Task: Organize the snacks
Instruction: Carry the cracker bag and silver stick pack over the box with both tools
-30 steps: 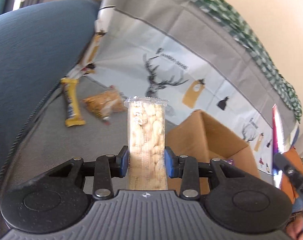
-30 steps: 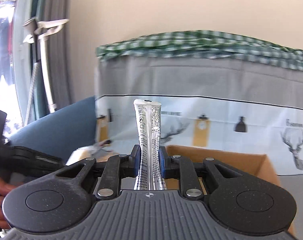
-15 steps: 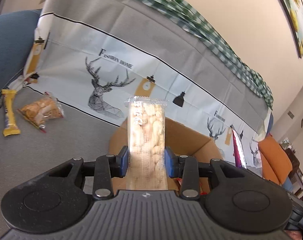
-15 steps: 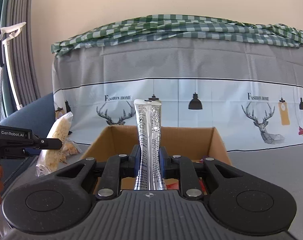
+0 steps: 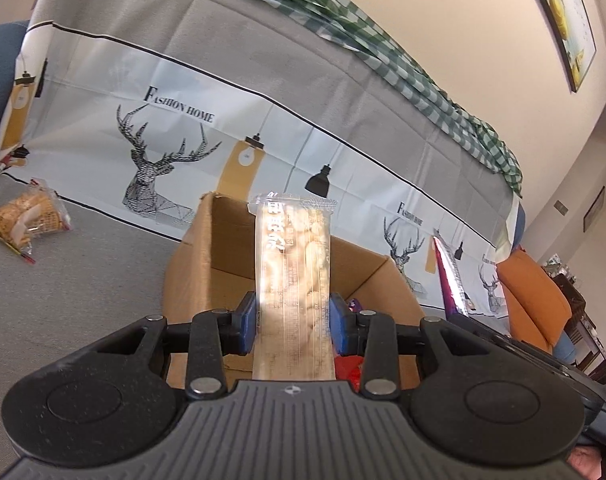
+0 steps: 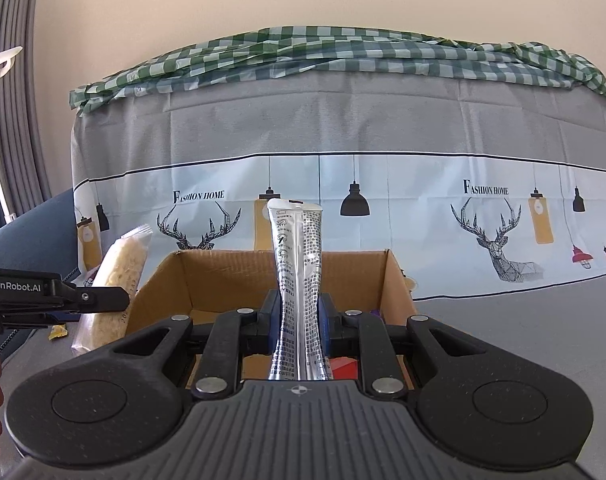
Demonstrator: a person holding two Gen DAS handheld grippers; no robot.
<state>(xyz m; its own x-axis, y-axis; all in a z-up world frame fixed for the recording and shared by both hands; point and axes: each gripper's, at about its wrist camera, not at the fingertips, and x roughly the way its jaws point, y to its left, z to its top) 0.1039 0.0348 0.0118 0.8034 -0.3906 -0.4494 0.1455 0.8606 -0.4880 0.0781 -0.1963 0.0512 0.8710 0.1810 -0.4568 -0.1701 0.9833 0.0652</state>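
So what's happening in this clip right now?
A person is tidying snacks into a cardboard box on a grey-covered sofa. The left tool is shut on a clear packet of pale snacks, and the right tool is shut on a silver packet. Both packets are held upright near the open box, neither dropped in yet. Some items already lie in the box, and another snack bag lies loose on the sofa cover.
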